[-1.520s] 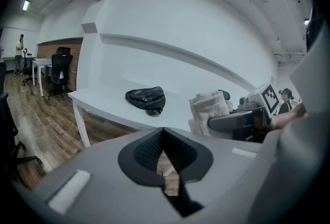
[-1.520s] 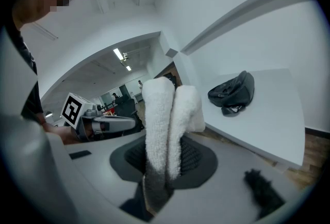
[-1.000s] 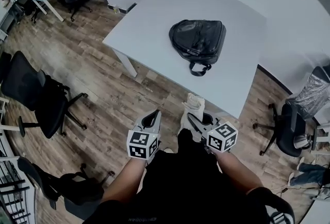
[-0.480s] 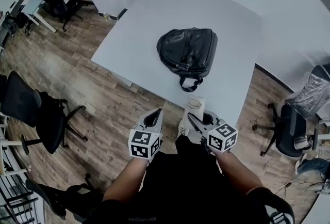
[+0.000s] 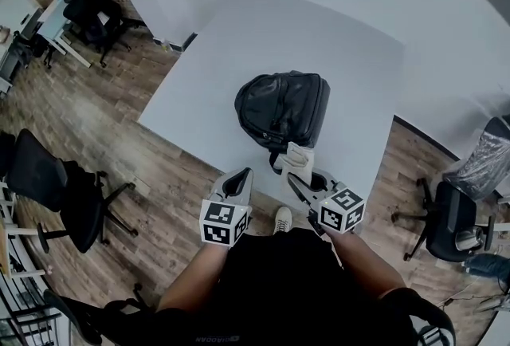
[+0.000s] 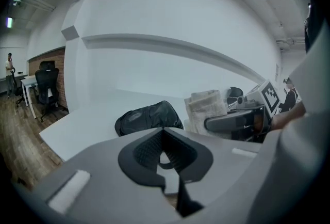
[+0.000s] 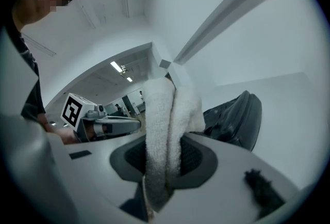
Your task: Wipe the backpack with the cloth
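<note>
Two tools: held side by side at the near edge of the desk, each carrying a black-and-white marker cube [image 5: 222, 222] at its rear.
Right tool [image 7: 164, 141] [image 5: 293, 178]: jaws clamped on a folded white terry cloth [image 7: 164, 109] [image 5: 297, 155], which stands up out of the tips.
Left tool [image 6: 164, 130] [image 5: 245, 172]: jaw tips closed together, nothing between them; it hangs over the desk's edge, apart from the backpack.
Cloth's upper end: just at the near end of the backpack, over its handle in the head view; whether it touches cannot be told.
Black leather backpack [image 5: 283, 107] [image 6: 147, 117] [image 7: 234, 117]: lies flat on the desk, close to the near edge, its loop handle towards the person.
White rectangular desk [image 5: 319, 25]: bare apart from the backpack, one corner pointing left.
Wood-plank floor [image 5: 151, 177]: surrounds the desk; a light shoe [image 5: 281, 219] shows between the two tools.
Black office chairs [image 5: 48, 185]: one at the left, another at the right, more at a far desk upper left.
</note>
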### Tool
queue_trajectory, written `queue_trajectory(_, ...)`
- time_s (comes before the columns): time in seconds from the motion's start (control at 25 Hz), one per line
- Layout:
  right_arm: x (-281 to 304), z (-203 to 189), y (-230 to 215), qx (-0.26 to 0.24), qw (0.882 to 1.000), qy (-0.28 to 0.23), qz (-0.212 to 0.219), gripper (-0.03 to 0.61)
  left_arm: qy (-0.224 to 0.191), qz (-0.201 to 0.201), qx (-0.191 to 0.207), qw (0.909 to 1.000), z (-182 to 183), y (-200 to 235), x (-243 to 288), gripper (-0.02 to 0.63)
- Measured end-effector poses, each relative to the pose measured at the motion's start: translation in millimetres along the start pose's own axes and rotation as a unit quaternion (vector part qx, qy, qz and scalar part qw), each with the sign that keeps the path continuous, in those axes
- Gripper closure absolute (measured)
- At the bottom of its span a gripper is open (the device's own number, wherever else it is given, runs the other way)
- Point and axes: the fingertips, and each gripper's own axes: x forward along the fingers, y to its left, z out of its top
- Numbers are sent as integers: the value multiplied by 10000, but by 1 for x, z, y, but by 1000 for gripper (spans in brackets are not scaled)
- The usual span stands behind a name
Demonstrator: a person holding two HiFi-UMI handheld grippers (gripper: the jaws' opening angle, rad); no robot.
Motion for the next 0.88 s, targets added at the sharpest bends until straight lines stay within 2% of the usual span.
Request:
queue_trajectory(0.32, 10, 14, -40, 29, 9999, -71, 116, 485, 73, 91, 98, 9999, 16, 7, 33, 607)
queue_trajectory(0.56, 14, 11, -47, 117, 9999, -56, 92, 485, 200, 124, 148, 9996, 15, 12, 36, 607)
queue_trajectory(0.88, 28, 18, -56, 155, 9996, -114, -194, 485, 279, -155, 276, 9991, 22, 30, 48, 607)
